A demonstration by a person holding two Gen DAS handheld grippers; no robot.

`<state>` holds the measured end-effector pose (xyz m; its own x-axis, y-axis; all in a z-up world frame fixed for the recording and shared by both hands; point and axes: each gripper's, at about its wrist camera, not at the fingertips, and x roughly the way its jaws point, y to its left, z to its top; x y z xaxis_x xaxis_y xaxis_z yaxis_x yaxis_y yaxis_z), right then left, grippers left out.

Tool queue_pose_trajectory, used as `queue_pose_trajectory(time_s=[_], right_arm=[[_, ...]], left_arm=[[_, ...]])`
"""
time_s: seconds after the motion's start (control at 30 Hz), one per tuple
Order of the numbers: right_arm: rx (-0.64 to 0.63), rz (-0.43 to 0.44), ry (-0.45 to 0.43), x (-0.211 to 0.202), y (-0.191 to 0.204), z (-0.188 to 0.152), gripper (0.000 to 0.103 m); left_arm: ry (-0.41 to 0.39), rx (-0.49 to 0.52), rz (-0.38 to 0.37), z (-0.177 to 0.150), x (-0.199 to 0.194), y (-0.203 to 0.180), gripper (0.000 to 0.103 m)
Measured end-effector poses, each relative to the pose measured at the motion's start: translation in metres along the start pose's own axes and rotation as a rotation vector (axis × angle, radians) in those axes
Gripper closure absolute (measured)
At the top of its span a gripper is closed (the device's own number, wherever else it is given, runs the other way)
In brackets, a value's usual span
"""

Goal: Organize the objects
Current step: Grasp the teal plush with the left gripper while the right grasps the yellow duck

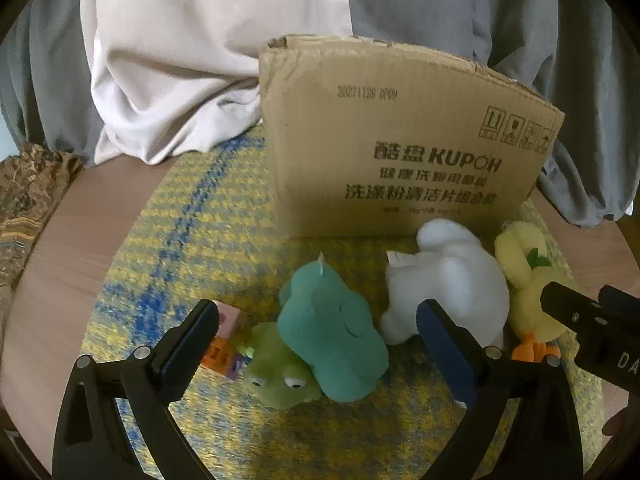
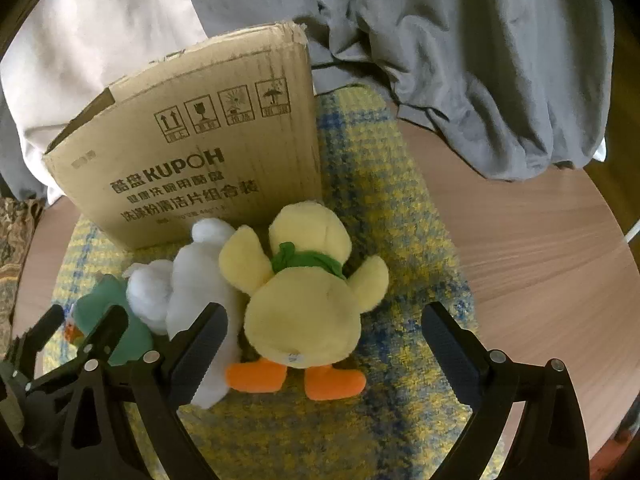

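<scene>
Toys lie in a row on the yellow-and-blue mat (image 1: 192, 216) in front of the cardboard box (image 1: 400, 140), seen from your left wrist. Your left gripper (image 1: 316, 328) is wide open with the teal plush (image 1: 332, 340) and the green frog (image 1: 280, 372) between its jaws, and a small coloured block (image 1: 224, 344) sits just beside the left jaw. Centre on one toy only, so the block and the white plush (image 1: 448, 280) stay out of the grip.

From your right wrist, your right gripper (image 2: 324, 340) is also open, straddling the yellow duck (image 2: 304, 300), which lies with its orange feet toward you on the worktop (image 2: 540, 260). Close on its round body, not on a wing, then lift it clear of the white plush before carrying it to the box
</scene>
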<state>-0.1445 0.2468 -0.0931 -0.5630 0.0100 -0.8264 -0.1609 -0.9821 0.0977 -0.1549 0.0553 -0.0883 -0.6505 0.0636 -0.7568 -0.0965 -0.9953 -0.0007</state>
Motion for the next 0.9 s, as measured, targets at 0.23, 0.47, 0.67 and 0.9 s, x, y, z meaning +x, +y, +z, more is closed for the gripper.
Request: queue_pose_trajectory(time_s=[0.23, 0.47, 0.67, 0.9], right_arm=[[-0.014, 0.004, 0.053, 0.013, 0.0, 0.002, 0.005], [-0.008, 0.013, 0.086, 0.022, -0.002, 0.003, 0.012], [-0.004, 0.047, 0.097, 0.023, -0.001, 0.002, 0.042], [0.012, 0.068, 0.08, 0.02, -0.002, 0.0, 0.048]], left_arm=[[0.051, -0.009, -0.044, -0.002, 0.014, -0.005, 0.029], [0.06, 0.009, -0.03, -0.002, 0.018, -0.009, 0.047], [0.057, 0.022, -0.028, -0.002, 0.017, -0.01, 0.061], [0.052, 0.031, -0.035, -0.002, 0.011, -0.012, 0.066]])
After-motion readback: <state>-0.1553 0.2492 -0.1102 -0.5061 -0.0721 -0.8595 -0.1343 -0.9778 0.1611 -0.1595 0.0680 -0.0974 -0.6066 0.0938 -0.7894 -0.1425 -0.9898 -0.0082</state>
